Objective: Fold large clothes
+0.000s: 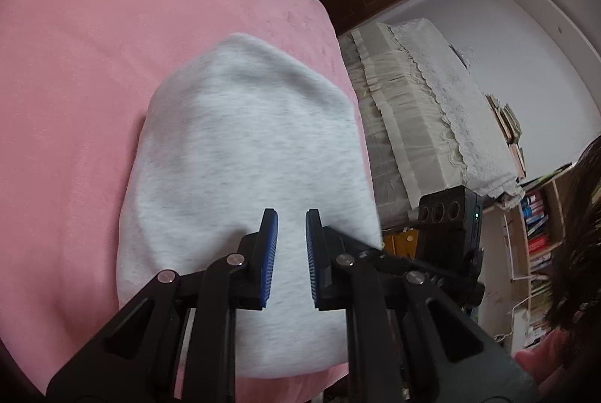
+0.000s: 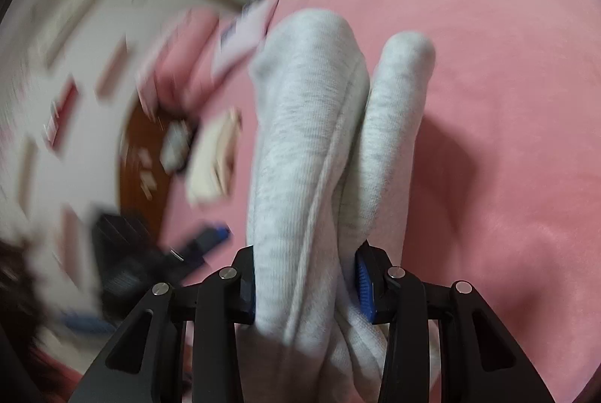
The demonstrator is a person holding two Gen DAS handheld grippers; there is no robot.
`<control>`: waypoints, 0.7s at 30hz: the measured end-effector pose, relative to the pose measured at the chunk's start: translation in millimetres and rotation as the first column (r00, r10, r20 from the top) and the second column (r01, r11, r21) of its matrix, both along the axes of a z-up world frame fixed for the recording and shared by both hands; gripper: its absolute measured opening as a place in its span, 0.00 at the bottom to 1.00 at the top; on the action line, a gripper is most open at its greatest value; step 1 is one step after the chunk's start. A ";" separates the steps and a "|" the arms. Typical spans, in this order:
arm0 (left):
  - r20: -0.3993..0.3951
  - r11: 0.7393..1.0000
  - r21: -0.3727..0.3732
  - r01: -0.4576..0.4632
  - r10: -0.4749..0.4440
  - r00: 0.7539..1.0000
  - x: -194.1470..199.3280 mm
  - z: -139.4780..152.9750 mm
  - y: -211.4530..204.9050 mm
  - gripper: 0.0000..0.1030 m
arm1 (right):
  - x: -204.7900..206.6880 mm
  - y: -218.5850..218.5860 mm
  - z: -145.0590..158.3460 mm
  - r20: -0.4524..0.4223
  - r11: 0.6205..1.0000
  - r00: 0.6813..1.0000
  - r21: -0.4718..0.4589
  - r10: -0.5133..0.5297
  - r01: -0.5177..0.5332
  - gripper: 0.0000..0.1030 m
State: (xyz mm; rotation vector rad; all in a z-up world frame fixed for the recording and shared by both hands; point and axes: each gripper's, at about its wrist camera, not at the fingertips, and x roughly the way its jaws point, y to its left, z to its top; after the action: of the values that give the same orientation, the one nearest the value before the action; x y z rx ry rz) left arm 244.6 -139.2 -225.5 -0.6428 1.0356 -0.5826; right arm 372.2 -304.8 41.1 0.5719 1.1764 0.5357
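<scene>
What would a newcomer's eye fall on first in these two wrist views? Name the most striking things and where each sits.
In the right wrist view, a thick bundle of grey garment stands clamped in the right gripper, filling the middle above the pink bed cover. In the left wrist view the same grey cloth lies as a broad pale patch, with the left gripper over it, jaws narrowly apart and nothing between them.

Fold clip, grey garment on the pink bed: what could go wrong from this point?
1. The right claw pinches a thick bunched wad of the garment; layers could slip out unevenly and spoil the fold.
2. The left claw has no cloth between its pads, so one claw may carry all the weight.
3. The garment lies near the bed edge and could slide off.
</scene>
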 end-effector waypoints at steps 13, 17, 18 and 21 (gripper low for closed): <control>-0.204 0.960 0.249 -0.129 0.182 0.962 20.2 -40.6 76.0 0.46 | -16.8 -35.1 -29.8 -0.101 0.974 0.979 -0.158 -0.178 0.160 0.36; -0.268 0.970 0.240 -0.032 0.098 0.958 32.5 -61.0 50.9 0.62 | -15.3 -68.6 -65.0 -0.187 0.950 0.943 -0.206 -0.276 0.237 0.36; -0.280 0.973 0.231 -0.015 0.081 0.957 35.1 -65.9 45.4 0.67 | -14.4 -74.8 -72.0 -0.204 0.945 0.934 -0.210 -0.292 0.250 0.36; -0.329 0.987 0.151 0.051 0.002 0.944 43.0 -85.7 20.7 0.69 | -13.5 -94.4 -97.3 -0.245 0.936 0.913 -0.218 -0.327 0.277 0.36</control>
State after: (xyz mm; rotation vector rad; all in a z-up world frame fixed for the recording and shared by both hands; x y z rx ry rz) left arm 287.6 -118.5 -311.2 -0.5990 1.3901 -0.4164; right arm 358.7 -399.3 -56.2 0.6743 1.3538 0.0809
